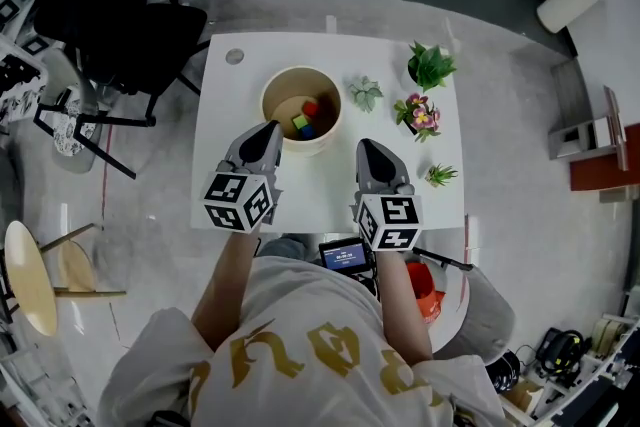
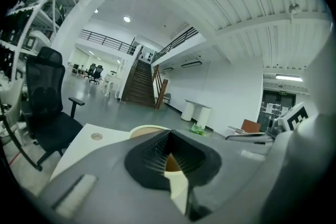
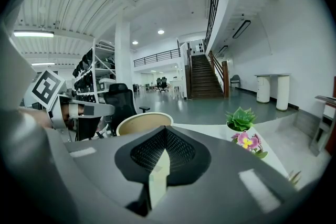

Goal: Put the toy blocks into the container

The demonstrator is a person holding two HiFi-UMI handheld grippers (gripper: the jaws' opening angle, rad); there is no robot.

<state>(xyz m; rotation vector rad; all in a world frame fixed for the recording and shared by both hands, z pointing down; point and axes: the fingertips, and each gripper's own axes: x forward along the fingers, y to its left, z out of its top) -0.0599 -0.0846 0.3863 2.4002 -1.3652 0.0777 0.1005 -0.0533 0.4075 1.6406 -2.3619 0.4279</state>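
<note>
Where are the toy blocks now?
In the head view the toy blocks lie inside the round container, left of the potted plants, just ahead of the left gripper.

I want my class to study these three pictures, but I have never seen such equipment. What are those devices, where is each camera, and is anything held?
A person holds hand-operated tongs, one in each hand: left tongs, right tongs. The top-down picture comes from a head camera. The other two come from cameras riding on each tool, looking along its jaws. On the white table stand a round container with coloured blocks inside, and four small plants. Both tongs are shut and hold nothing.
</note>
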